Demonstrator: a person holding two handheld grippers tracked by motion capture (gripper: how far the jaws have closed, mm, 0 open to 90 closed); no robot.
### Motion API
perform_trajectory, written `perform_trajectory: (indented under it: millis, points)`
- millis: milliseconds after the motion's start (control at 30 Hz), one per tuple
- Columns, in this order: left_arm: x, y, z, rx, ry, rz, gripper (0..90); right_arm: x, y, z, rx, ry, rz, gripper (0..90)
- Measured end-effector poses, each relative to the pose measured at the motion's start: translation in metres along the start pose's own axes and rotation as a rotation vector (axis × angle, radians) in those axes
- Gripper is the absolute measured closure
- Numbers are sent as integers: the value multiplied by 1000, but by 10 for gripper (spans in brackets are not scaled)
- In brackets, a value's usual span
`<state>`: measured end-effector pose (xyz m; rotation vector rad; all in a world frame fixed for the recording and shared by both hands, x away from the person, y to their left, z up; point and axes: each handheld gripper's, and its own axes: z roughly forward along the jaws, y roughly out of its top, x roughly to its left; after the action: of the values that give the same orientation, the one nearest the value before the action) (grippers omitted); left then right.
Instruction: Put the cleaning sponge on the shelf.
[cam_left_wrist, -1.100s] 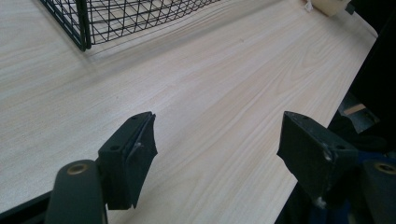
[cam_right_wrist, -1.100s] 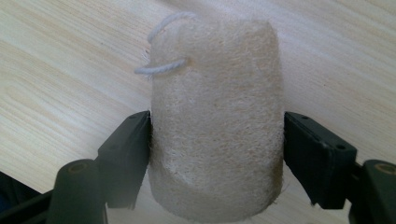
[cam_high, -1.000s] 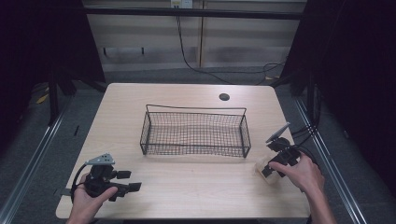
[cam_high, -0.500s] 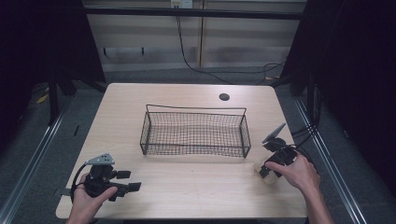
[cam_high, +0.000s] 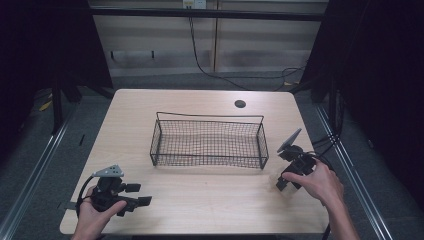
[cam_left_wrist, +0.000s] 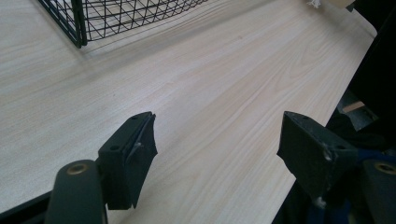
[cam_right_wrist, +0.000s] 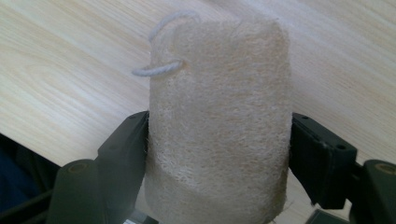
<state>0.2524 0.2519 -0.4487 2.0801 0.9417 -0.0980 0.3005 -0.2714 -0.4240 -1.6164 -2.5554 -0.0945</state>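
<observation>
The jaws of the right gripper (cam_right_wrist: 217, 154) are seen closed against both sides of a pale loofah sponge (cam_right_wrist: 217, 121), which fills the gap between them; a white cord loop (cam_right_wrist: 163, 46) hangs from the sponge's far end. In the high view this right gripper (cam_high: 285, 183) is held low over the table (cam_high: 210, 200) at about 4 o'clock from the wire basket (cam_high: 207, 142), just off the basket's near right corner, with the person's right hand (cam_high: 315, 182) wrapped around it. Whether the sponge is resting on the tabletop or just lifted off it cannot be told.

The jaws of the left gripper (cam_left_wrist: 217, 149) are spread wide with nothing between them, and bare tabletop is seen beyond. In the high view the left gripper (cam_high: 135, 197) is parked near the table's front left corner, at about 7 o'clock from the basket and well apart from it.

The grasp is judged to be done. What seems left, if the basket is the goal, is the carry toward 10 o'clock, over the basket's rim, and the release inside. The basket is seen to hold nothing so far.
</observation>
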Motion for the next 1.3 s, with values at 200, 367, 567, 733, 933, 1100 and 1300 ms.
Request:
perform_trajectory:
  millis: [200, 367, 567, 733, 933, 1100, 1300]
  points:
    - [1, 0, 0, 0, -2, -3, 263, 6, 3, -7, -4, -10, -9, 262]
    - [1, 0, -1, -3, -1, -6, 255, 11, 7, -13, -19, -18, -15, 262]
    - [1, 1, 0, 3, 0, -5, 244, 15, 9, -25, -33, -5, -18, 262]
    - [1, 0, -1, 2, 2, -5, 242, 19, 11, -32, -37, 2, -27, 262]
    - [0, 0, 0, 3, 1, -6, 243, 26, 16, -40, -31, 1, -44, 262]
    - [0, 1, 1, 12, -1, -7, 242, 30, 22, -47, -38, 0, -53, 262]
    - [0, 1, 0, 8, -7, -1, 212, 35, 29, -59, -49, -6, -69, 262]
